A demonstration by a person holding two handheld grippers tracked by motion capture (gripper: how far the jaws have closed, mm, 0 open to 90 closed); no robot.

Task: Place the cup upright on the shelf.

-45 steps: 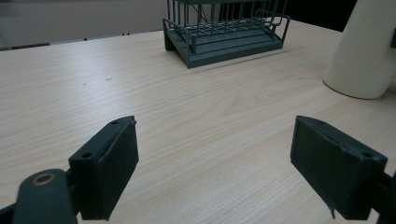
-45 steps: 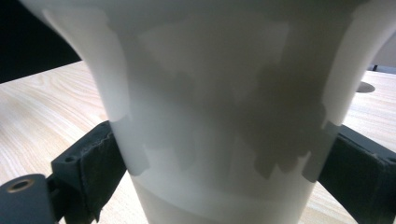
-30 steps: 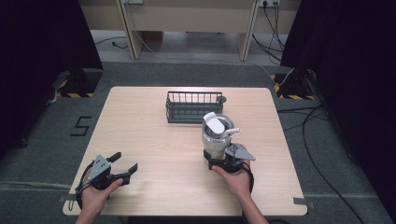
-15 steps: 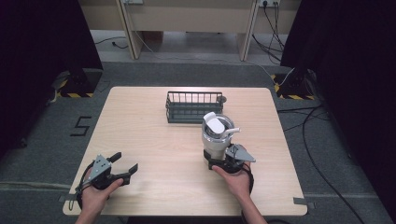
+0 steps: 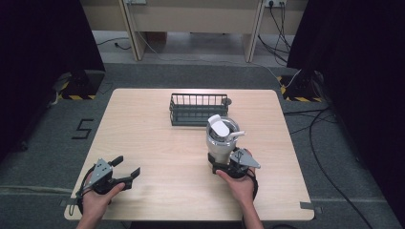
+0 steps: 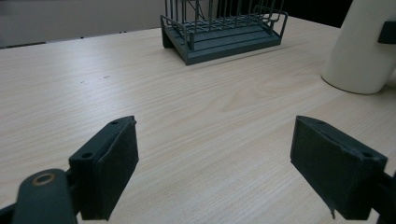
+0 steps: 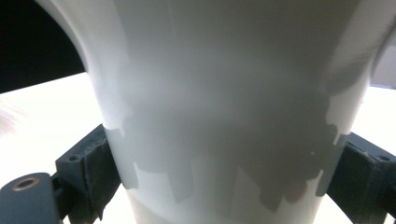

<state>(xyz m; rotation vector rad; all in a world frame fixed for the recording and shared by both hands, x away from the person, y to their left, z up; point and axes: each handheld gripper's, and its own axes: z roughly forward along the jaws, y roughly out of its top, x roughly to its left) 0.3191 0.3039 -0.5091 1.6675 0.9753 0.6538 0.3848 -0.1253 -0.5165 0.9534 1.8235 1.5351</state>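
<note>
High view: a smooth white tapered tumbler (image 5: 220, 143) is clamped upright by the right gripper (image 5: 229, 164) on the pale woodgrain table (image 5: 143, 129). A dark wire basket (image 5: 198, 109) is set behind it. The left gripper (image 5: 128, 167) is held spread, empty.

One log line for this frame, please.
right gripper: shut on cup | left gripper: open, holds nothing | rack: behind cup | cup upright on table

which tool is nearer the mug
Right. The right tool grips the mug near its base; the left tool sits open, far across the table.
</note>
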